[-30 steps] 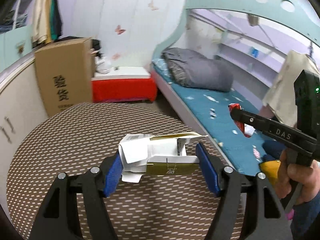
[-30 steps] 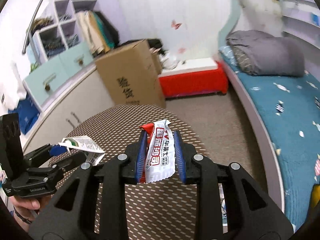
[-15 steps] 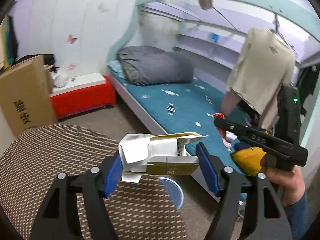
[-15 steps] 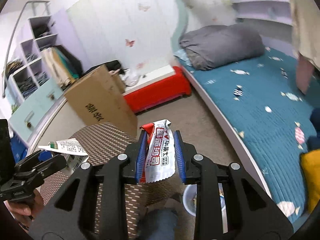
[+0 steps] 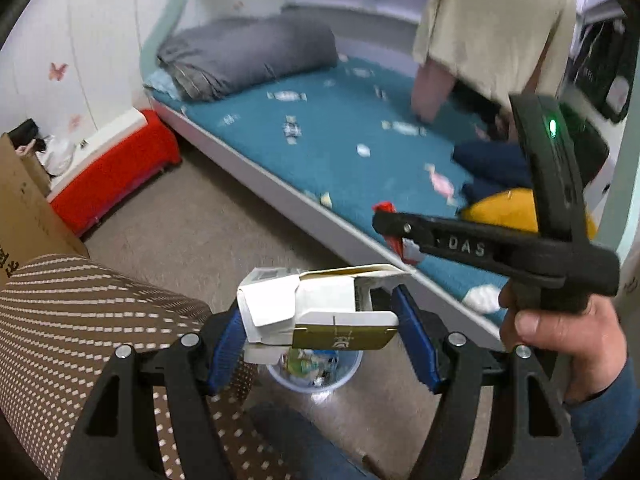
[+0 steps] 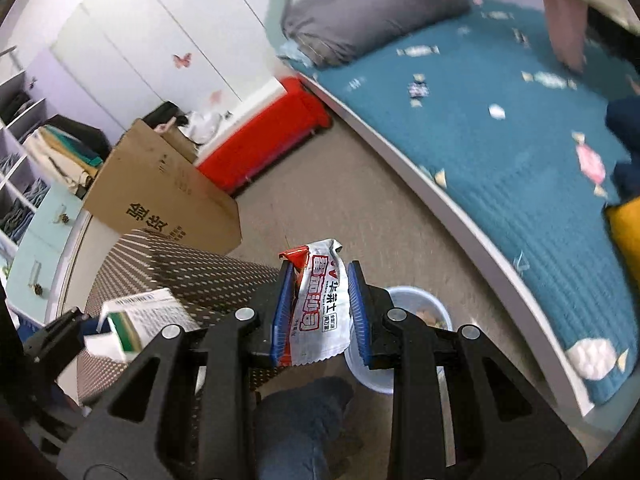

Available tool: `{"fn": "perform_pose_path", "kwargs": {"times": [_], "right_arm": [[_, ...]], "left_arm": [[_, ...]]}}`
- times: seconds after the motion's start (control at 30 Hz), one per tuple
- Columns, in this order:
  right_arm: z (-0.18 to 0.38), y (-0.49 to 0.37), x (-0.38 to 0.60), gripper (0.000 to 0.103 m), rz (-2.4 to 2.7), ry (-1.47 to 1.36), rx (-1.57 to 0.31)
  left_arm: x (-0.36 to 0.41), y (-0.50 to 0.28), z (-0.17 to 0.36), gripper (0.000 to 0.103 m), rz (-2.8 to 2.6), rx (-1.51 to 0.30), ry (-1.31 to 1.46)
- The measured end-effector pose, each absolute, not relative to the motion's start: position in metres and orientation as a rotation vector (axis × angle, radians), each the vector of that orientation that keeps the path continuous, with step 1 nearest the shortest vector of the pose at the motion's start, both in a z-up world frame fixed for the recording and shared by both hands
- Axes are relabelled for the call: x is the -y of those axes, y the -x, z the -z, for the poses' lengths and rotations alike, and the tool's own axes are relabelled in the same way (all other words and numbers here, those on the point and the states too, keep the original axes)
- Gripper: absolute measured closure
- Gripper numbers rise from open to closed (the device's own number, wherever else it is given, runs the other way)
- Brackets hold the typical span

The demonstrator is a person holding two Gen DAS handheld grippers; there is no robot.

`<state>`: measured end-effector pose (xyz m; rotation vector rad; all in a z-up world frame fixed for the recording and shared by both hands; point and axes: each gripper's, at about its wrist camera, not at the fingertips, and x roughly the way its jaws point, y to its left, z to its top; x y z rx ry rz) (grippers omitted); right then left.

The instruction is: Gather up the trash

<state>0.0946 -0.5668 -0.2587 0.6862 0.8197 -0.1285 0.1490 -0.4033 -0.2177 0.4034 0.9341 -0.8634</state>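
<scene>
A: Where is the waste bin (image 5: 314,372) from the tongs?

B: Directly below and just ahead of both. The left gripper (image 5: 320,328) is clamped across a flattened white carton (image 5: 316,308), long axis crosswise; the right gripper (image 6: 319,312) pinches a crinkled foil snack wrapper (image 6: 318,308), hanging upright.

A: Which is nearer?

B: Cannot tell; the round, pale-blue plastic rim (image 6: 416,294) sits beside the right's tips.

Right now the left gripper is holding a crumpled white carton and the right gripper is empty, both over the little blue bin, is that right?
Not quite: the right gripper is not empty. The right wrist view shows its fingers closed on a red and white snack wrapper. The left gripper does hold the white carton, above the blue bin.
</scene>
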Motion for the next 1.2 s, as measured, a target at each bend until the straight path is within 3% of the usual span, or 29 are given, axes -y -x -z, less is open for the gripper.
{"fn": "perform_pose_path", "kwargs": {"times": [0.33,0.37,0.4,0.43,0.53,0.6,0.7,1.2], "right_arm": [[0.309,-0.123,0.575,0.073,0.107,-0.765,-0.928],[0.313,-0.125,0.577,0.064,0.108,-0.779,-0.936],[0.317,-0.127,0.580,0.044,0.113,-0.792,-0.938],[0.320,-0.127,0.582,0.037,0.119,-0.805,-0.938],[0.328,-0.127,0.583,0.031,0.115,-0.836,-0.960],[0.328,-0.125,0.583,0.018,0.127,-0.843,-0.964],[0.320,-0.117,0.581,0.006,0.159,-0.834,-0.953],[0.199,-0.064,0.517,0.006,0.198,-0.632,-0.794]], "left_arm": [[0.435,-0.178,0.265,0.030,0.845,-1.074,-0.510],[0.436,-0.182,0.269,0.020,0.838,-1.094,-0.510],[0.437,-0.184,0.269,0.014,0.829,-1.099,-0.510],[0.436,-0.187,0.269,0.013,0.818,-1.098,-0.507],[0.430,-0.192,0.268,0.011,0.803,-1.113,-0.495],[0.428,-0.193,0.266,0.011,0.781,-1.105,-0.492],[0.414,-0.190,0.254,0.011,0.766,-1.067,-0.440],[0.308,-0.121,0.143,0.005,0.628,-0.666,-0.188]]}}
